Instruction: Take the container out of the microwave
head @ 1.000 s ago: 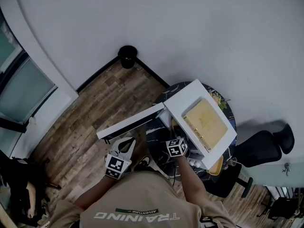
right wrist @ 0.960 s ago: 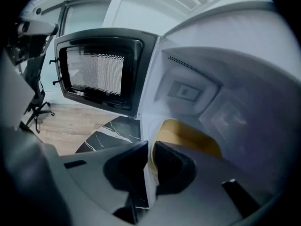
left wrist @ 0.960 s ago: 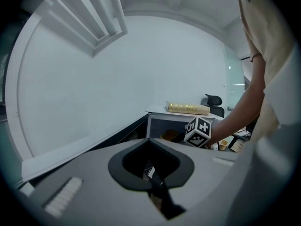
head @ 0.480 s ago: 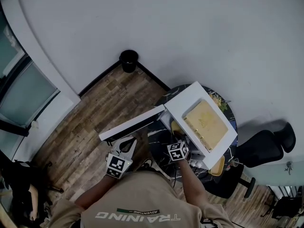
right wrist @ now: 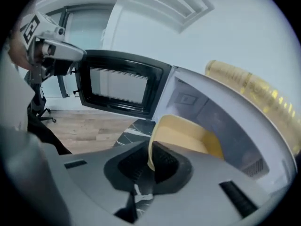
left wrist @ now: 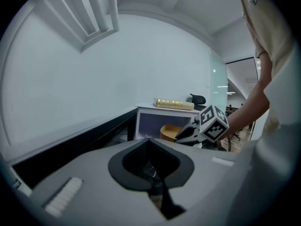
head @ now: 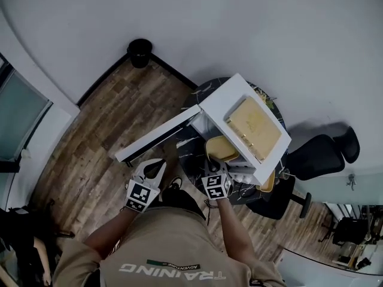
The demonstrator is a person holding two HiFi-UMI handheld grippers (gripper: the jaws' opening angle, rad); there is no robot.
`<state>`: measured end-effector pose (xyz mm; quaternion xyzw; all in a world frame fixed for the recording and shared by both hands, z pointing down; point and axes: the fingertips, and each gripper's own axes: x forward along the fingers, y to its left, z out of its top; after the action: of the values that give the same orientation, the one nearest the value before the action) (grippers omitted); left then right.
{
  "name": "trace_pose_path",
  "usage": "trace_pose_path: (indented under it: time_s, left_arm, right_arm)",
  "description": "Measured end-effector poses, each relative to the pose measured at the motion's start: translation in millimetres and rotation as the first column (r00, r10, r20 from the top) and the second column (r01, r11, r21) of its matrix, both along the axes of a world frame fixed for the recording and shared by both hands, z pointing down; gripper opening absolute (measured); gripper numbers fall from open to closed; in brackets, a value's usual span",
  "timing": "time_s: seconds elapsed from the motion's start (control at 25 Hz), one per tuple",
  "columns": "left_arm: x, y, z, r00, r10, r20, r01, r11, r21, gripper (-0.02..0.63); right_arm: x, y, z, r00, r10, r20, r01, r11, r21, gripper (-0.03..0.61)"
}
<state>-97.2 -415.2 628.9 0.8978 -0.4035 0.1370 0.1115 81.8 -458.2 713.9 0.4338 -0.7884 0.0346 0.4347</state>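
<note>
Yellow container (right wrist: 186, 134) at the microwave (head: 216, 109) mouth, its near rim clamped by the right gripper (right wrist: 151, 166).
Judged light, stiff, thin-walled plastic; a one-sided rim hold may let it tilt. Left gripper (left wrist: 151, 168) closed on nothing.

The person wears a beige short-sleeved shirt (head: 167, 244) with white print and a small green label on the back. The left gripper (head: 154, 167) and the right gripper (head: 216, 172) are light grey, each with a cube (head: 139, 196) of black-and-white square markers.
</note>
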Motion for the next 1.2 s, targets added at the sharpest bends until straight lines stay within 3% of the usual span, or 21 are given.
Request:
trace_pose_path:
  time_s: [0.24,0.6,0.92,1.2]
  left_arm:
    - [6.2,26.0,12.6,1.0,0.001,-0.021,-0.002,0.999,-0.042,0.008]
    - [25.7,70.3,-1.7,0.999,-0.028,0.017,0.028,1.0,0.011,0.008]
    - [66.4,171.9,-19.6,0.995,-0.073,0.068,0.069,0.996,0.054,0.008]
    - [58.9,268.7,-6.8,0.978,-0.089,0.19,0.09,0.996,0.005,0.008]
  right_arm:
    - [-11.1,52.9,1.1,0.997,-0.077,-0.028,0.077,0.997,-0.016,0.011]
    - [-20.2,107.6,-4.1,0.987,-0.154,0.036,0.154,0.988,0.026,0.011]
    - [7.3,195.5,-9.2,0.971,-0.218,0.098,0.214,0.976,0.048,0.011]
    - [9.0,271.3,1.8,0.958,-0.22,0.182,0.216,0.975,0.043,0.011]
